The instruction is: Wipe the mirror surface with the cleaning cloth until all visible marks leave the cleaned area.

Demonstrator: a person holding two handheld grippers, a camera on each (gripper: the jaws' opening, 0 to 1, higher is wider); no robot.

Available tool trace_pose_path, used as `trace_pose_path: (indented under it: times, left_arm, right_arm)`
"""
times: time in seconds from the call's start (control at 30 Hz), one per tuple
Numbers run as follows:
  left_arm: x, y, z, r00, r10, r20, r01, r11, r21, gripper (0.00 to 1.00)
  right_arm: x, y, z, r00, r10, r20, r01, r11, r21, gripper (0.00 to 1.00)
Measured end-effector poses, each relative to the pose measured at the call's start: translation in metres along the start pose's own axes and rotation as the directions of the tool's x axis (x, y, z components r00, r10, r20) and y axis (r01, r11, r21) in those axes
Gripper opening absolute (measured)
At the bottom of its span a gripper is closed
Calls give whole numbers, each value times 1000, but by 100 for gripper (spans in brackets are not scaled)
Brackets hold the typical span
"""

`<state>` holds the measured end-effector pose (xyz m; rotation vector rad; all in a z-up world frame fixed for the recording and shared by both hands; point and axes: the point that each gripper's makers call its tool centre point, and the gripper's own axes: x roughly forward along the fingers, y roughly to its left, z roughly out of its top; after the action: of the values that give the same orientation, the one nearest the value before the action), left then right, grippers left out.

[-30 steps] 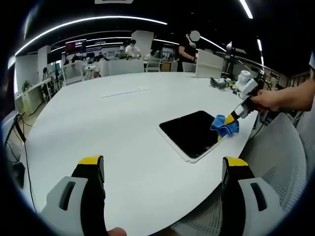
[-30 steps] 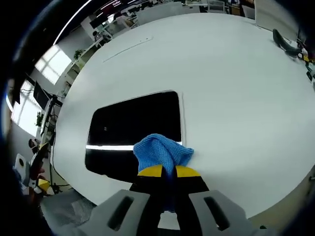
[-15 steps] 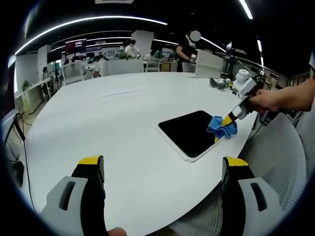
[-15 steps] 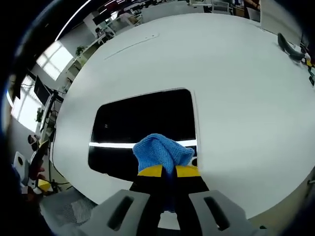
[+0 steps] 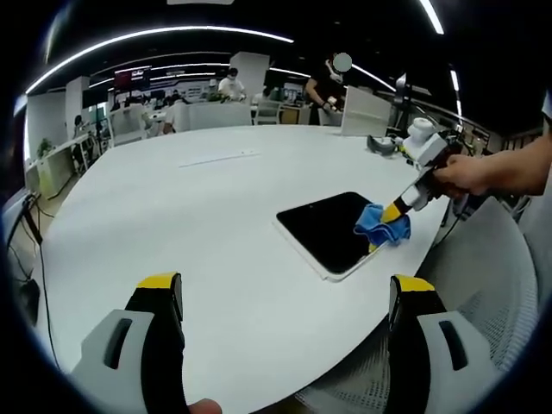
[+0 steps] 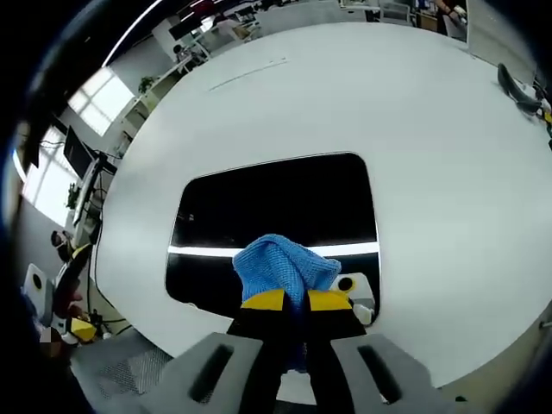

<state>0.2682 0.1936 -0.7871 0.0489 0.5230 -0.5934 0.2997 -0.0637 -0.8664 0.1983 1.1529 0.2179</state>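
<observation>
The left gripper (image 5: 280,297) hovers over the round white tabletop (image 5: 172,216), its jaws wide apart and holding nothing. To its right, near the tabletop's edge, lies the dark rectangular white-framed mirror (image 5: 330,230) (a light strip reflected across it). The right gripper (image 6: 288,300) has its jaws closed on the bunched blue cleaning cloth (image 6: 281,266), pressed onto the mirror's near part.
</observation>
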Motion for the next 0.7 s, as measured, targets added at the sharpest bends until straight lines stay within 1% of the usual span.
trace_pose_path:
  times: [0.37,0.7]
  left_arm:
    - [2,2,-1,1000,-3,-3,3,1000,-5,99]
    - [3,1,-3,1000,-9,-7,9,1000,-6,99]
  right_arm:
    - [6,23,0,1000,18,-6,-18,1000,-15,2]
    - [12,37,1,1000,27,-14,-27,999,-27,2]
